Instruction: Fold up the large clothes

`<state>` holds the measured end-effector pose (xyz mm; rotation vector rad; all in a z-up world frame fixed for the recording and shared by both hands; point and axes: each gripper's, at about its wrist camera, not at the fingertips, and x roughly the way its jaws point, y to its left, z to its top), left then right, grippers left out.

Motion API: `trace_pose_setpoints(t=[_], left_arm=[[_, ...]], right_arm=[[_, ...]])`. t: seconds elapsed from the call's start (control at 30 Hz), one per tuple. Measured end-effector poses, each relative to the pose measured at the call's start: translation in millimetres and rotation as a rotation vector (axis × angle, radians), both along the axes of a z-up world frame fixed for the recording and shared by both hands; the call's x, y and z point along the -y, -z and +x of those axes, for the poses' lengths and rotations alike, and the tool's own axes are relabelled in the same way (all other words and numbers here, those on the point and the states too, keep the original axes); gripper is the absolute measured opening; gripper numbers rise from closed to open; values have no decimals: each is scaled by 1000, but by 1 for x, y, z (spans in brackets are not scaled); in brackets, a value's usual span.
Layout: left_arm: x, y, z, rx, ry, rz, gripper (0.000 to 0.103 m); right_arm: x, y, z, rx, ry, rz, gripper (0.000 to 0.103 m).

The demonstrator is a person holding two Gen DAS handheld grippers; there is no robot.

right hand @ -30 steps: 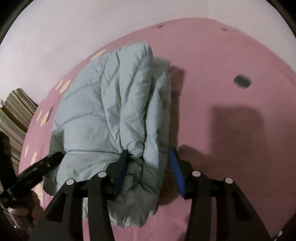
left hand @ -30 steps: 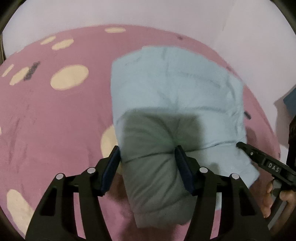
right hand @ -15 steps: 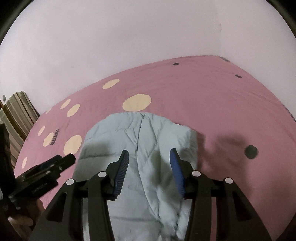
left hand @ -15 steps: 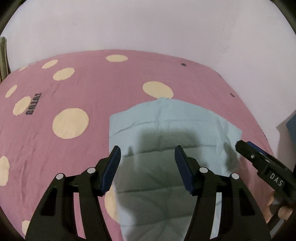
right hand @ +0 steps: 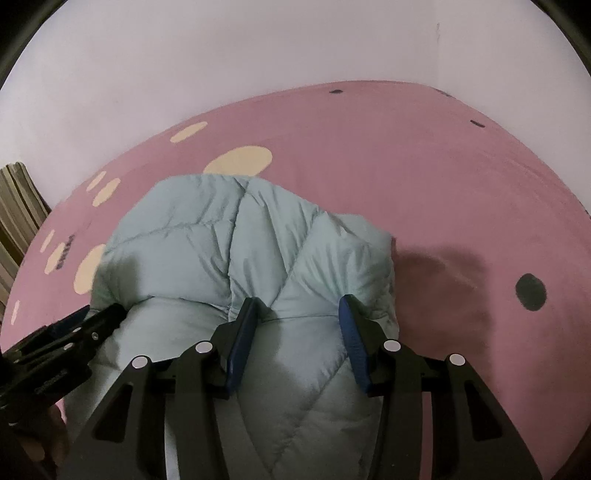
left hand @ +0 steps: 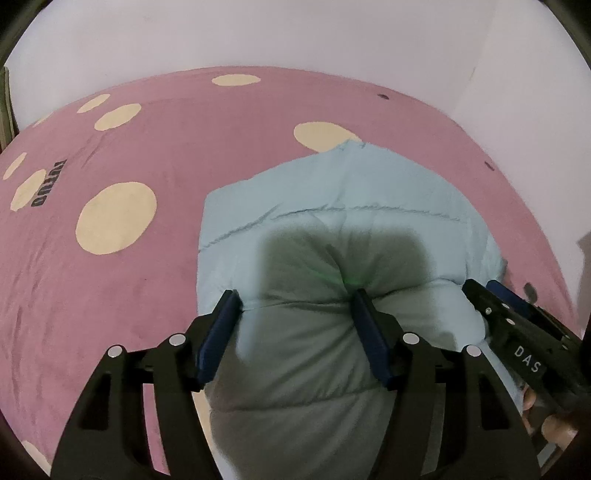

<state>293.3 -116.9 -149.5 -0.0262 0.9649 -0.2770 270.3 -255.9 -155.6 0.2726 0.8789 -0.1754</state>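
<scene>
A pale blue quilted puffer jacket lies folded in a thick bundle on the pink bed; it also shows in the right wrist view. My left gripper is open, its jaws pressed down on the near end of the bundle with padding bulging between them. My right gripper is open too, jaws straddling the bundle's right side and pressing into it. Each gripper shows in the other's view, the right one beside the jacket's right edge, the left one at its left edge.
The pink bedsheet has cream dots and small dark dots. White walls bound the bed at the back and right. A striped stack stands at the far left of the right wrist view.
Both grippers lifted off the jacket half a second ago, then came back down. They now press into the bundle again with jaws open. The jacket stays folded on the bed.
</scene>
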Motion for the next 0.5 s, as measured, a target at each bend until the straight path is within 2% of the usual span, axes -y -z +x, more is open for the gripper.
trace_pose_setpoints(t=[0.5], left_arm=[[10,30,11,-8,2,17,68]], right_arm=[[0,25,6,10,17,-8,47]])
